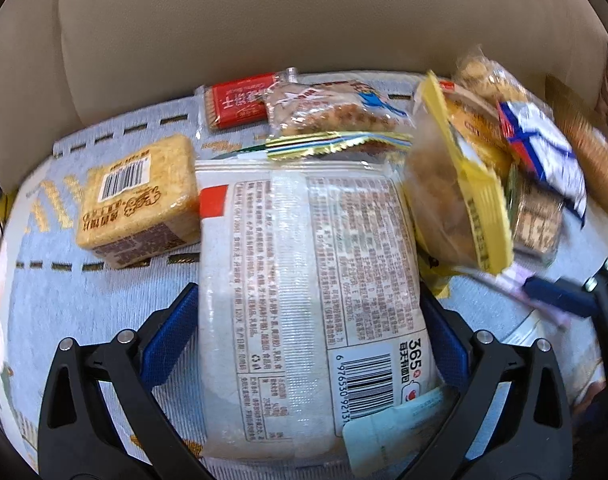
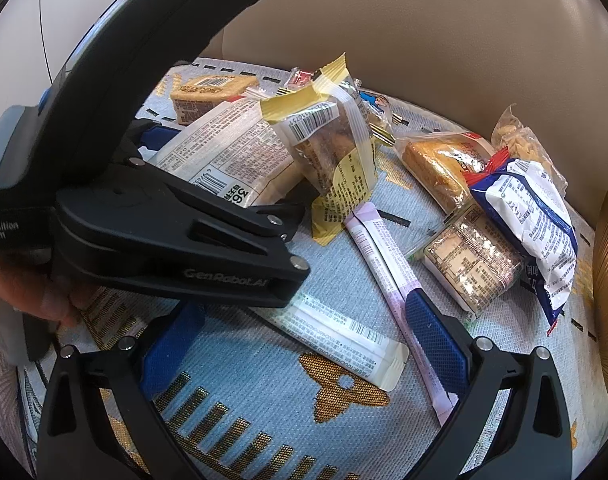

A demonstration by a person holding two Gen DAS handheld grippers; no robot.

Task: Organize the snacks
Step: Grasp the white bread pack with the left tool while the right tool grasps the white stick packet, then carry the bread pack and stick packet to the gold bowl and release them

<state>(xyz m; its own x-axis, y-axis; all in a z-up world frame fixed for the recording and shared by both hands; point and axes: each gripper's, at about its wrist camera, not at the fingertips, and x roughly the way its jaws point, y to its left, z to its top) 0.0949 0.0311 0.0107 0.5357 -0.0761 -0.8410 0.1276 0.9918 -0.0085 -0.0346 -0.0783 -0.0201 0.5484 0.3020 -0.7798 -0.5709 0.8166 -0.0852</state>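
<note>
Yellow-banded packet (image 1: pixel 456 196) leans against white bread bag (image 1: pixel 304 300), seemingly touching.

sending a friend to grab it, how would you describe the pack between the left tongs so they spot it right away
On the pale blue woven mat in front of the beige cushion, find the biggest pack in the pile. It is the flat white bread pack, lying label-side up between the blue pads of the left tongs. Unlike its yellow, red and blue neighbours, it is mostly white, with dense fine print, a barcode and "365".
</note>
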